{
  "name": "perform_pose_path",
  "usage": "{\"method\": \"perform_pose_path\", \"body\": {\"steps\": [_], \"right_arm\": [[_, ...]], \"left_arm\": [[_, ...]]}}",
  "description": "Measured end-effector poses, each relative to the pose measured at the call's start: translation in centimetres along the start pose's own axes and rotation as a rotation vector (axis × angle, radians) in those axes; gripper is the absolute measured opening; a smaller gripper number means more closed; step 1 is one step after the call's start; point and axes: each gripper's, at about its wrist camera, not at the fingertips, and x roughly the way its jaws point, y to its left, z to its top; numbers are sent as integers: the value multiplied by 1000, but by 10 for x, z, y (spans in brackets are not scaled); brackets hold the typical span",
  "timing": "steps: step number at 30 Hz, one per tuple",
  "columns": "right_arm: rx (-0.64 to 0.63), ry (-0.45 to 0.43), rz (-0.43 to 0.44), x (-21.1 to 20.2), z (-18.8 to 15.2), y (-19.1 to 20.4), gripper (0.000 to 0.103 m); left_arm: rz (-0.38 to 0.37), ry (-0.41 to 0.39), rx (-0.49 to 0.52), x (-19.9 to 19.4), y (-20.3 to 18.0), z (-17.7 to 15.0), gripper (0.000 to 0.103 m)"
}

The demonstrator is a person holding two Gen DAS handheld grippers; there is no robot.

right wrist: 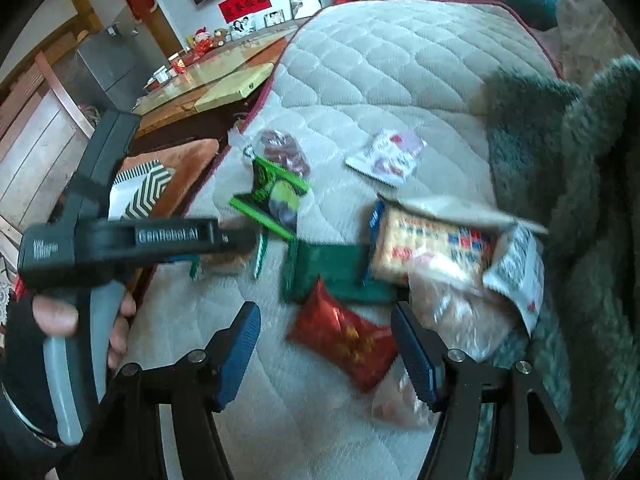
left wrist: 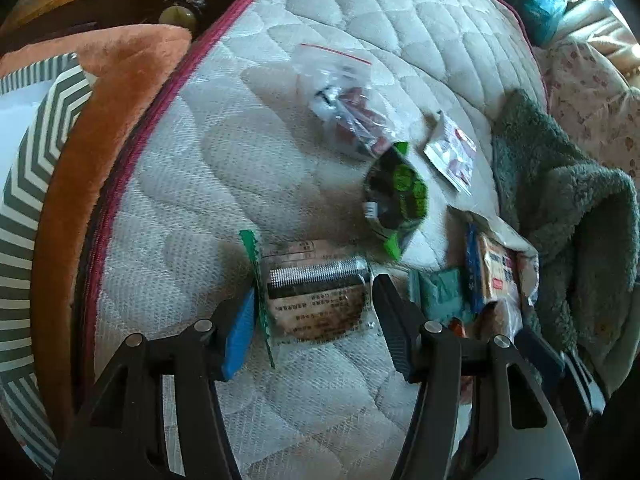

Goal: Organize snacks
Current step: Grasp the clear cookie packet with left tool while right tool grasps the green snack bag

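1. L gripper [left wrist: 316, 316]: jaws part open, pointing steeply down at the quilted off-white mattress w/ dark red piping [left wrist: 192, 184]. Between the fingers lies a flat clear-and-brown snack packet w/ green serrated end seals and printed text [left wrist: 316, 296]. Blue-padded finger [left wrist: 240, 328] sits at the packet's green seal; the opposite black ribbed finger [left wrist: 394, 320] sits at its other end. Whether the pads press on it: cannot tell. Packet lies flat on the mattress.

2. Beyond the L fingertips: a green-and-black pouch [left wrist: 400, 196], then a clear zip bag w/ red strip holding dark red pieces [left wrist: 348, 116]. Far side of the black finger: white sachet w/ red print [left wrist: 452, 152], teal-green packet [left wrist: 440, 292], orange cracker pack w/ blue edge [left wrist: 496, 272]. Grey-green fleece blanket [left wrist: 568, 216] is further out on that side. Outside the blue finger: orange plush cushion [left wrist: 80, 208] and a chevron-striped box [left wrist: 28, 184].

3. R gripper [right wrist: 324, 352]: jaws part open, widening at a slowing rate, gripping nothing. A shiny red foil snack packet [right wrist: 348, 344] lies on the mattress [right wrist: 360, 88] between the fingers, nearer the R-side pad; contact w/ that pad: cannot tell.

4. Just past the R fingertips: dark green packet [right wrist: 336, 276] and orange cracker pack [right wrist: 432, 248]. A clear bag of pale contents [right wrist: 460, 312] lies by the R-side finger. The L gripper's black body [right wrist: 120, 240], held by a hand [right wrist: 80, 316], is outside the L-side finger.
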Motion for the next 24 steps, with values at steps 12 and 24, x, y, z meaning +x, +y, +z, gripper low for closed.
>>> {"method": "perform_pose_path", "body": {"steps": [12, 24], "right_arm": [[2, -8, 6, 11, 17, 6, 68], [145, -8, 128, 76, 74, 21, 68]], "left_arm": [[-5, -25, 81, 4, -2, -4, 49], [72, -86, 75, -23, 39, -17, 45]]}}
